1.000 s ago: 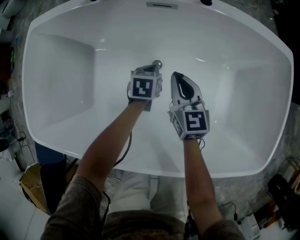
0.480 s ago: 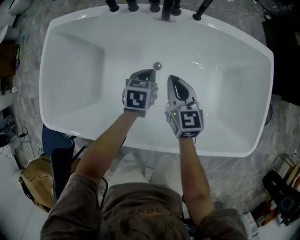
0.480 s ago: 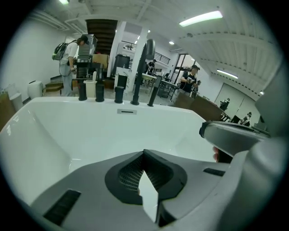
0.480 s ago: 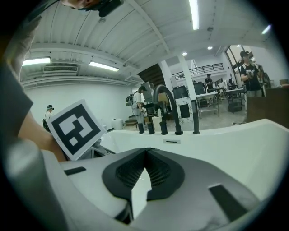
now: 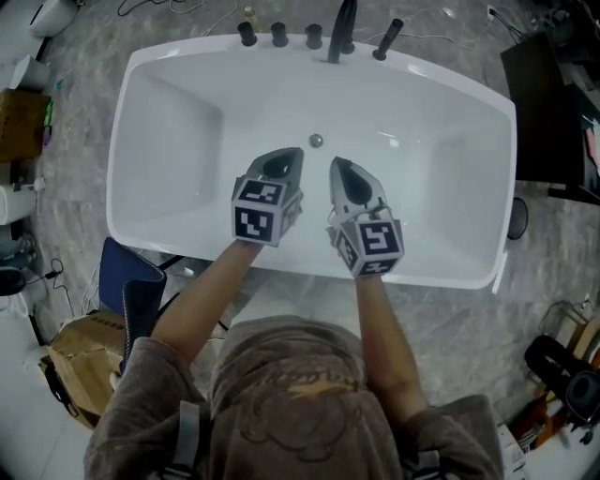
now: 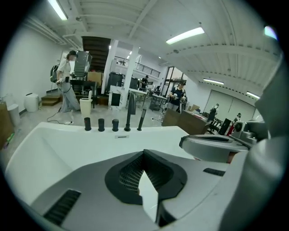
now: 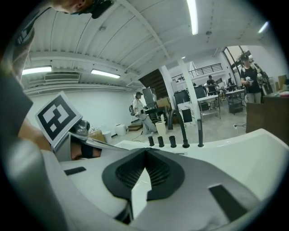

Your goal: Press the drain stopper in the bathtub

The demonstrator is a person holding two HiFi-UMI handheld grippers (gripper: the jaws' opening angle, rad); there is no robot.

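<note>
The small round metal drain stopper (image 5: 316, 141) sits in the floor of the white bathtub (image 5: 178, 141), near the far wall. Both grippers hover above the tub's near half, side by side. My left gripper (image 5: 285, 159) is shut with nothing in it, a short way nearer than the stopper and to its left. My right gripper (image 5: 339, 170) is also shut and empty, nearer than the stopper and to its right. The left gripper (image 6: 144, 153) and the right gripper (image 7: 145, 151) each show their jaws meeting at the tips in their own views. Neither touches the stopper, which both gripper views hide.
Black faucet knobs (image 5: 278, 35) and a spout (image 5: 342, 28) line the tub's far rim; the knobs (image 6: 101, 124) also show in the left gripper view. A cardboard box (image 5: 80, 366) and a blue object (image 5: 131, 281) lie left on the floor. A black cabinet (image 5: 553, 103) stands to the right.
Both grippers have pulled back from the drain stopper toward the tub's near side. The left one was right at the stopper a second ago. The head view has risen, showing the whole tub.
</note>
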